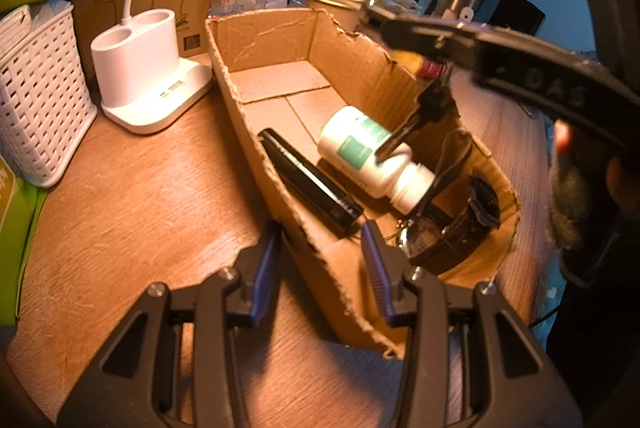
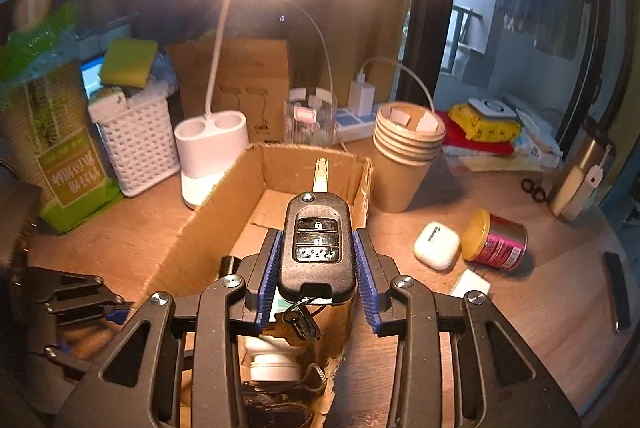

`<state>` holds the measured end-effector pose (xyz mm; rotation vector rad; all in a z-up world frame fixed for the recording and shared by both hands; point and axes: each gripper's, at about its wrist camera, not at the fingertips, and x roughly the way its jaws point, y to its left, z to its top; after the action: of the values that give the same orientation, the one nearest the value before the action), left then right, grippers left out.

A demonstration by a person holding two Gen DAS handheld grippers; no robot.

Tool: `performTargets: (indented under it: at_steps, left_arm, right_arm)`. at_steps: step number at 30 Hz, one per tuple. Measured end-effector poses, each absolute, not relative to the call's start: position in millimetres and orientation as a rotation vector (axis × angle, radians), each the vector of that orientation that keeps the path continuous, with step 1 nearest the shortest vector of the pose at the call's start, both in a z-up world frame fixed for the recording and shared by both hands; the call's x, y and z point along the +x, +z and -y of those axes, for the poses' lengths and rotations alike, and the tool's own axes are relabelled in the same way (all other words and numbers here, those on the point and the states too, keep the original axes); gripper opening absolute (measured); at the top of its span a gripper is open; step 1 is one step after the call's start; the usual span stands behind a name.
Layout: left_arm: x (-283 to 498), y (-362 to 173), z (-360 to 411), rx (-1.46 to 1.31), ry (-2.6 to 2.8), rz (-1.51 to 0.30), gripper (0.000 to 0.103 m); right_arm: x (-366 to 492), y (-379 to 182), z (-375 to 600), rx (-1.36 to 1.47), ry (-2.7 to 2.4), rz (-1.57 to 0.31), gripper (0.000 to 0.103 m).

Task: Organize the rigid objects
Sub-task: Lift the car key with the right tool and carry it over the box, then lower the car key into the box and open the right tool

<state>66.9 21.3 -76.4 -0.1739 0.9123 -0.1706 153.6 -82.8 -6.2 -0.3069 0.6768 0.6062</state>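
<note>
An open cardboard box (image 1: 260, 40) lies on the wooden desk. Inside it are a white bottle with a green label (image 1: 368, 152), a black tube (image 1: 308, 184) and a brown-strapped watch (image 1: 444, 236). My left gripper (image 1: 320, 268) straddles the box's near wall, one pad outside and one inside, and neither pad presses on the cardboard. My right gripper (image 2: 316, 260) is shut on a black flip car key (image 2: 318, 244), blade pointing forward, above the near end of the box. The key's ring (image 1: 432, 104) dangles over the bottle.
A white lamp base (image 1: 148, 68) and a white basket (image 1: 36, 100) stand left of the box. A stack of paper cups (image 2: 404, 156) stands behind it. To its right lie an earbud case (image 2: 436, 246), a tipped tin (image 2: 496, 240), a white plug (image 2: 470, 284) and scissors (image 2: 532, 188).
</note>
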Motion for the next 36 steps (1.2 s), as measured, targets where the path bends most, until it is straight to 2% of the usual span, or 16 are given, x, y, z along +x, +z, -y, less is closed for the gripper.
performTargets:
  at_steps: [19,36]
  left_arm:
    - [67.1,-76.7,-20.2,-0.173,-0.171,-0.912,0.043]
    - [67.2,-77.3,-17.4,-0.174,-0.171,-0.912,0.043]
  right_arm:
    - [143.3,-36.7,83.0,-0.34,0.625,-0.758,0.038]
    - [141.0,-33.1,88.5,-0.312,0.63,-0.763,0.038]
